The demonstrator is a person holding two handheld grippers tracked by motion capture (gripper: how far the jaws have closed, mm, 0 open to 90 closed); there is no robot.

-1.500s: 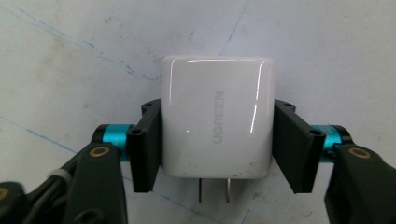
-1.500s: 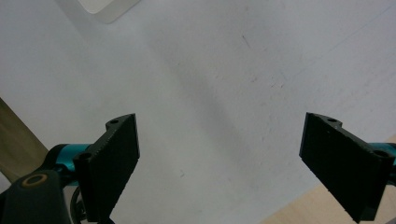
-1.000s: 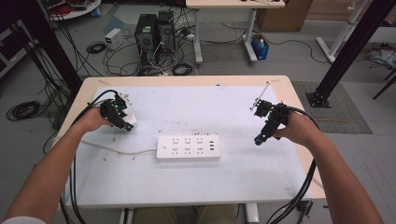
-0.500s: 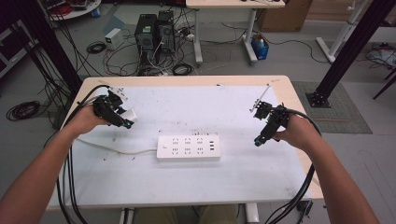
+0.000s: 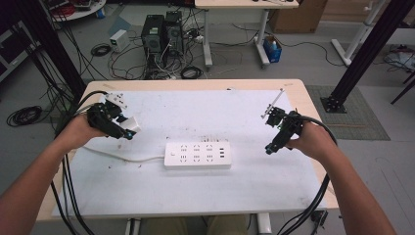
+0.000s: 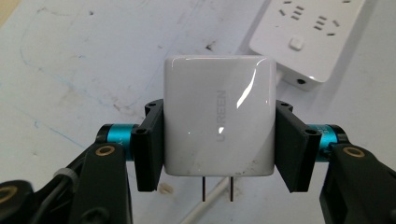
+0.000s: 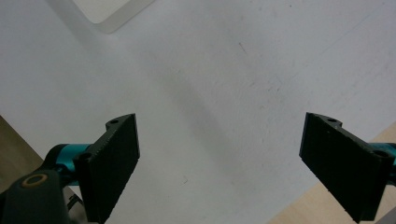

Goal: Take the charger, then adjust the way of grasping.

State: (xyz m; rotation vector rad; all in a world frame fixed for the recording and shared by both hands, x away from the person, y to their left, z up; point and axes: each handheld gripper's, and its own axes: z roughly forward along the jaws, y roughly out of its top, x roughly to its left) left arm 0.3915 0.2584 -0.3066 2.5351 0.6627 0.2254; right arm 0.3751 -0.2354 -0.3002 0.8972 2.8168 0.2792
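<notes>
Step in hand looks like the carry phase: the left gripper is clamped on a white charger block, one jaw pressed on each side face, and both prongs point back toward the camera in the left gripper view. In the high view the left gripper holds the charger block above the left part of the tabletop, nearer the far-left corner than the middle — it seems lifted clear of the surface, though height is hard to judge from that angle. The power strip lies flat around the middle of the tabletop, its cord running off toward the left edge. My read of the next move: swing the block over the power strip, rotate the wrist so the prongs face down instead of back, line them up with a two-slot socket, then press straight in. Prong orientation is the main thing to fix. Left forearm comes in from the near-left corner, wrist bent inward toward the strip. The right gripper hovers near the right edge, tilted down — its jaws stand wide apart over bare tabletop with nothing between them.
</notes>
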